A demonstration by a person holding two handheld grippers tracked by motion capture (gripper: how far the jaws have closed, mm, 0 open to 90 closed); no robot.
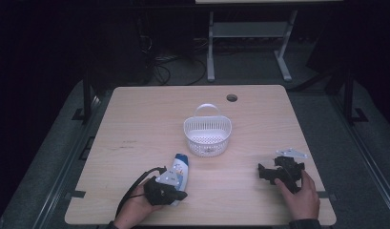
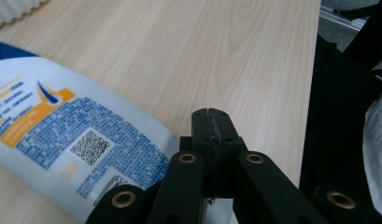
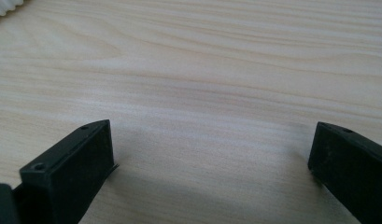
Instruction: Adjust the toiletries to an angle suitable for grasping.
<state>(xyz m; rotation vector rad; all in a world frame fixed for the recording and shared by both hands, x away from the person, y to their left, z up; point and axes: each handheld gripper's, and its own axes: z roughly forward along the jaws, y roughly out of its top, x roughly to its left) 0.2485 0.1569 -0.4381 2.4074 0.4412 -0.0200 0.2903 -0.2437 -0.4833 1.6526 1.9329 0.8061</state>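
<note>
High view: person's two forearms came in from the bottom edge, one set of tongs in each hand. Left hand [image 1: 135, 205] lay low on the wooden surface [image 1: 135, 119] near its front edge, wrist turned inward, left tongs [image 1: 166, 190] aimed toward the middle and sitting against the lower end of a white-and-blue bottle [image 1: 179, 167]. Bottle lay on its side, blue cap end pointing toward a white perforated basket [image 1: 208, 136] that stood upright mid-surface, handle at the far side; bottle and basket near each other but apart. Left gripper view: jaws of the left tongs [image 2: 211, 122] pressed together at the tips, clenched on nothing, the bottle [image 2: 62, 135] lying just beside them to the left, printed label and square code facing up. Right hand [image 1: 301, 191] rested at the front right of the surface, fingers wrapped around the grip, right tongs [image 1: 271, 171] pointing left toward the centre, well apart from bottle and basket. Right gripper view: jaws of the right tongs [image 3: 212, 163] spread wide, released, bare wood grain between them.
</note>
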